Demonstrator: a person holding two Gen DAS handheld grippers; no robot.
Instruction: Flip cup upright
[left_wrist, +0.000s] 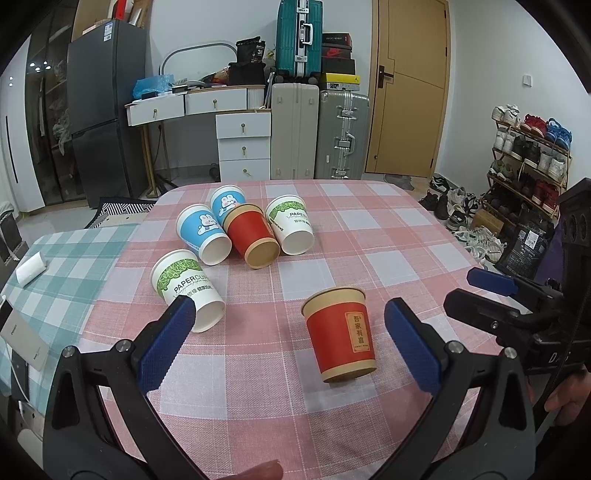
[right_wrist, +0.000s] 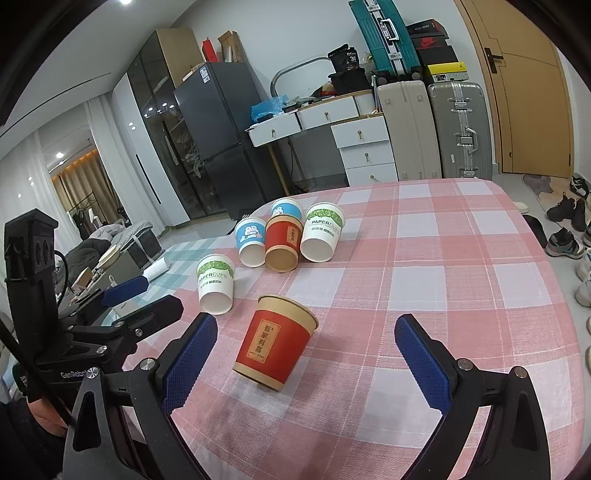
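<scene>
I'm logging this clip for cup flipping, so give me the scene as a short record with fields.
surface: pink checked tablecloth
upright cup: red paper cup, standing apart near both grippers
cups on their sides: five, namely two blue, one red, two white PAPERCUPS
nearest lying cup: white PAPERCUPS cup
left gripper: open, empty
right gripper: open, empty

A pink-and-white checked tablecloth (left_wrist: 369, 229) covers the table; beside it lies a teal checked cloth (left_wrist: 74, 266) bearing a small white roll (left_wrist: 31, 267). Behind stand a dark fridge (left_wrist: 107, 110), a white drawer desk (left_wrist: 229, 122), a beige suitcase (left_wrist: 293, 131) just beside a silver suitcase (left_wrist: 343, 134), and a teal suitcase (left_wrist: 299, 37) above them; a wooden door (left_wrist: 410, 85) and a loaded shoe rack (left_wrist: 528, 158) stand further right.
</scene>
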